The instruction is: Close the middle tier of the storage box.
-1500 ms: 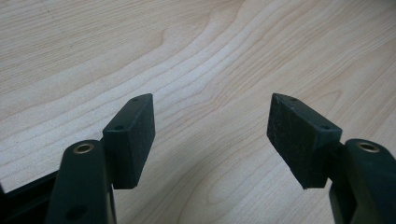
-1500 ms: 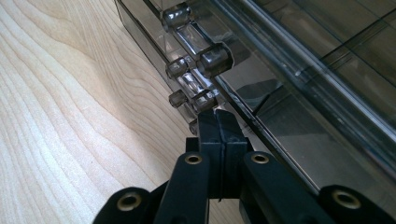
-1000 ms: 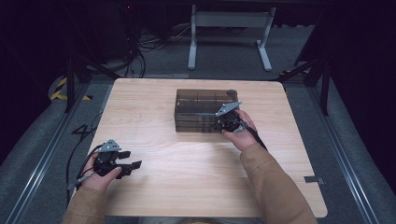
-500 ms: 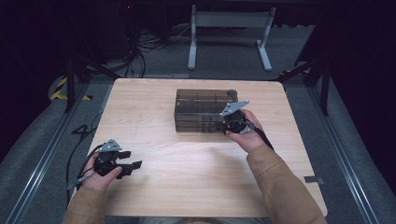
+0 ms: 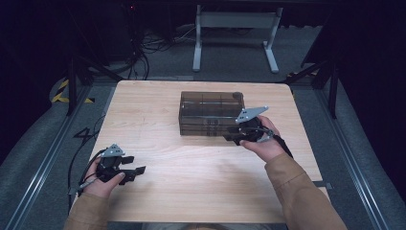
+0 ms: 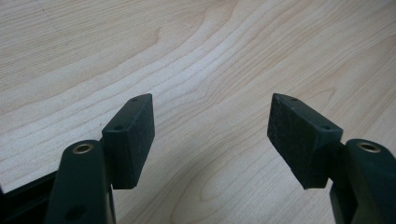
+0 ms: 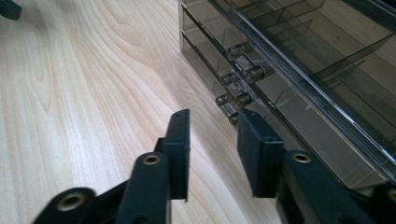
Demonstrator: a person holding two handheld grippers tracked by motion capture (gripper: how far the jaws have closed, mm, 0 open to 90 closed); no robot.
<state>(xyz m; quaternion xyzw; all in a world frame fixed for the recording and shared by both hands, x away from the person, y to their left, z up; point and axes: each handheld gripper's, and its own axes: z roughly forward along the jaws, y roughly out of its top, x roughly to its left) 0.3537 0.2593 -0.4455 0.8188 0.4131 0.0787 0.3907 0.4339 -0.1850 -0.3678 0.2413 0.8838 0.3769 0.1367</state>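
Your right gripper [image 5: 233, 138] sits at the front of the smoky translucent plastic drawer box [image 5: 210, 112]; its jaws have just been opening, now part-open with nothing between them; the small clear drawer knobs [image 7: 237, 79] lie just ahead of its tips, apart from the pads; your left gripper [image 5: 136, 171] rests well apart on the pale wooden table [image 5: 191, 187], jaws wide and empty.
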